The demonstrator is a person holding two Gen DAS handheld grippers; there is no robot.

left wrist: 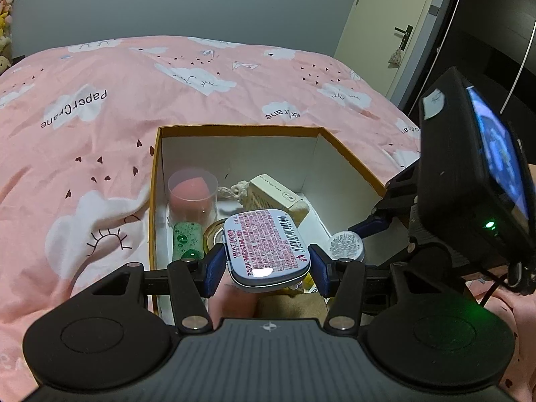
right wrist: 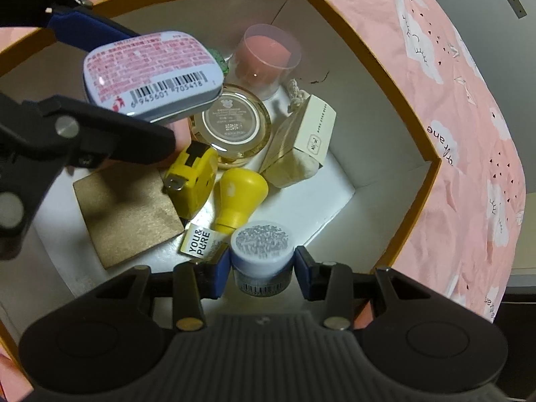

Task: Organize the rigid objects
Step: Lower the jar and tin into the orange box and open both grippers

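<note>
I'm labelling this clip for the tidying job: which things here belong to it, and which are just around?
Part of the job:
- mint tin, held by the left gripper
- small jar, held by the right gripper
- cardboard box being filled
- tape measure, yellow stamp, gold compact, already inside

Just around:
- pink bedspread
- door

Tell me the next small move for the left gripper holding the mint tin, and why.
Probably lower the mint tin into the box and let go. The left gripper holds it above the box's contents, over the round gold compact, so it is already inside the rim's outline. The right gripper holds a small jar nearby, so descend clear of it.
</note>
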